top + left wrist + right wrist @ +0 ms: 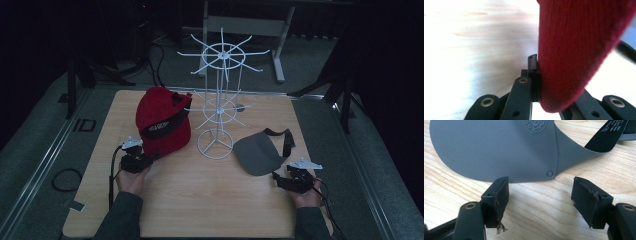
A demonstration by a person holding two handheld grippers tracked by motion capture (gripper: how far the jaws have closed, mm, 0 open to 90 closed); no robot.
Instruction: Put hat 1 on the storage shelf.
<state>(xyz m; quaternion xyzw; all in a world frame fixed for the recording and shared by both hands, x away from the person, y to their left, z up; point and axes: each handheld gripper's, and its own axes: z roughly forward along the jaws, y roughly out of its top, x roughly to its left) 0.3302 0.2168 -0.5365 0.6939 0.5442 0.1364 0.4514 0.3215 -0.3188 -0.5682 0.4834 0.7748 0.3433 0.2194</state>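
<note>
Left gripper [143, 161] pinches the red cap [164, 120] by its lower edge, jaws pressed on the fabric, cap raised off the table [200, 200], likely for hanging on the white wire rack [220, 107] beside it. Cap: red knit-like cloth, black band with logo. Right gripper [540, 200] rests spread, holding nothing, just short of the grey visor [499, 147] lying flat.
</note>
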